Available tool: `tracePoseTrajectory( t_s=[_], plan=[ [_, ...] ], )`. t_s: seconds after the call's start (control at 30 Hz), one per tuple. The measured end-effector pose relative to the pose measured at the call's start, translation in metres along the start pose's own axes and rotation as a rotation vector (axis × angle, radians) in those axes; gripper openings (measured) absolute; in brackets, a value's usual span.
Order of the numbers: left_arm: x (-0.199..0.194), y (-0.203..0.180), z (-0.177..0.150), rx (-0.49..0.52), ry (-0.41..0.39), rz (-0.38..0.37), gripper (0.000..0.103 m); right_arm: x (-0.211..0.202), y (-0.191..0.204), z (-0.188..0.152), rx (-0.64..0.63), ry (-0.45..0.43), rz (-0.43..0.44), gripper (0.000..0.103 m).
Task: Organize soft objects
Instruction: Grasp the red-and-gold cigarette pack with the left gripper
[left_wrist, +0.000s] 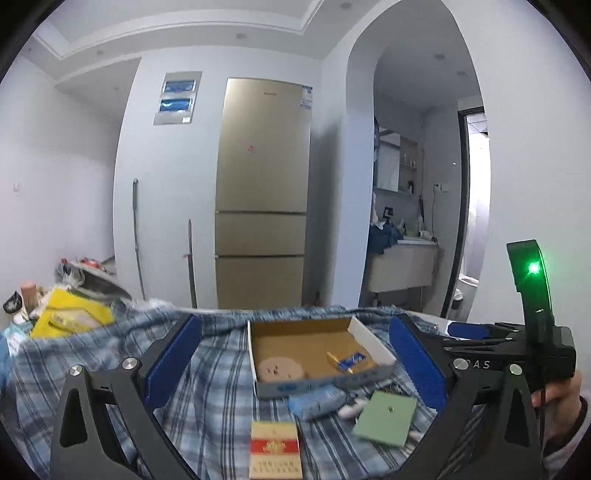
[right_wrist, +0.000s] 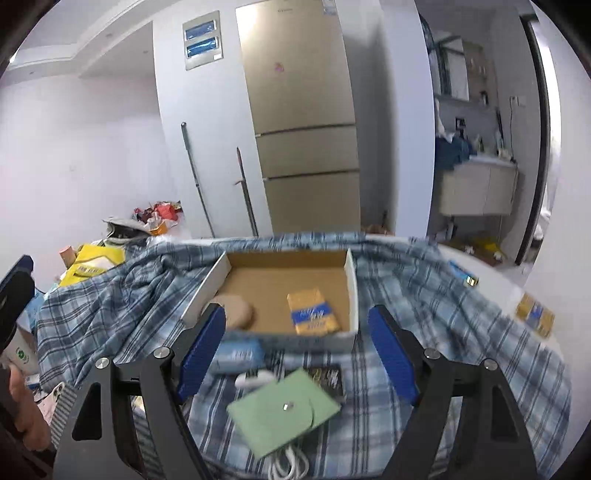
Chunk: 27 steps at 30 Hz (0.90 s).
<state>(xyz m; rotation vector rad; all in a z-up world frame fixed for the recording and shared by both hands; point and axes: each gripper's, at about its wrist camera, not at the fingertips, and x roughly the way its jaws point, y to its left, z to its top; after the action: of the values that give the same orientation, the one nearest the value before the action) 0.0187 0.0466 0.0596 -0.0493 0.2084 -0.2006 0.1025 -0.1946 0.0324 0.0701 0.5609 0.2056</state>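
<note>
The left gripper (left_wrist: 295, 363) hovers over a bench draped in a blue plaid cloth (left_wrist: 207, 387), its jaws spread wide and holding nothing; between the jaws and a little ahead sits an open cardboard box (left_wrist: 373, 341); inside it lie a round tan pad (left_wrist: 279, 369) toward the left jaw and a yellow-and-blue packet (left_wrist: 349, 362) toward the right jaw. Just nearer than the box, between the jaws, a pale blue soft pack (left_wrist: 317, 400) lies against the box front; beside it, toward the right jaw, a green pouch (left_wrist: 384, 417) rests tilted on the cloth, with a small white thing peeking out between the two; a red-and-cream carton (left_wrist: 274, 450) lies nearest, in the middle.

The right gripper (right_wrist: 297, 349) is likewise wide open and empty; the box (right_wrist: 352, 295) lies ahead between its jaws; the left jaw's blue pad overlaps the tan pad (right_wrist: 240, 310) in view, though whether they touch I cannot tell; the yellow-and-blue packet (right_wrist: 313, 308) lies flat nearer the right jaw. The blue soft pack (right_wrist: 240, 354) is just inside the left jaw; the green pouch (right_wrist: 284, 408) lies between the jaws, close in, partly covering a dark booklet (right_wrist: 330, 376) and a white cable (right_wrist: 290, 463). Beyond the right jaw, another yellow packet (right_wrist: 535, 314) sits near the bench edge.
</note>
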Motion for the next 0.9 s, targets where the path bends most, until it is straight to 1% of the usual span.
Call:
tracePoseTrajectory(
  t_s=[0.1, 0.23, 0.33, 0.37, 0.43, 0.5, 0.57, 0.63, 0.67, 0.73, 0.9],
  plan=[
    [0.007, 0.001, -0.015, 0.018, 0.03, 0.024, 0.103, 0.003, 0.003, -0.011, -0.011, 0.023, -0.006, 0.079],
    [0.032, 0.009, -0.039, 0.007, 0.134, 0.039, 0.103, 0.013, 0.004, -0.023, -0.009, 0.046, 0.009, 0.079],
    [0.058, 0.013, -0.052, 0.013, 0.291, 0.051, 0.103, 0.021, 0.004, -0.034, -0.036, 0.045, -0.02, 0.079],
    [0.066, 0.016, -0.057, -0.005, 0.345, 0.036, 0.103, 0.023, 0.005, -0.036, -0.046, 0.045, -0.03, 0.079],
    [0.077, 0.022, -0.067, -0.036, 0.42, 0.024, 0.103, 0.027, 0.004, -0.04, -0.065, 0.056, -0.035, 0.079],
    [0.084, 0.025, -0.073, -0.044, 0.462, 0.03, 0.103, 0.028, 0.003, -0.041, -0.07, 0.07, -0.028, 0.079],
    [0.089, 0.024, -0.077, -0.031, 0.488, 0.037, 0.103, 0.028, 0.001, -0.041, -0.065, 0.076, -0.019, 0.079],
    [0.093, 0.022, -0.083, -0.019, 0.525, 0.023, 0.103, 0.028, 0.001, -0.042, -0.069, 0.081, -0.017, 0.079],
    [0.096, 0.021, -0.085, -0.011, 0.541, 0.022, 0.102, 0.029, 0.001, -0.043, -0.072, 0.083, -0.02, 0.079],
    [0.102, 0.017, -0.09, 0.007, 0.578, 0.034, 0.096, 0.032, 0.003, -0.044, -0.078, 0.094, -0.019, 0.079],
    [0.119, 0.018, -0.103, 0.016, 0.678, 0.053, 0.095, 0.032, 0.004, -0.045, -0.08, 0.11, -0.003, 0.079]
  ],
)
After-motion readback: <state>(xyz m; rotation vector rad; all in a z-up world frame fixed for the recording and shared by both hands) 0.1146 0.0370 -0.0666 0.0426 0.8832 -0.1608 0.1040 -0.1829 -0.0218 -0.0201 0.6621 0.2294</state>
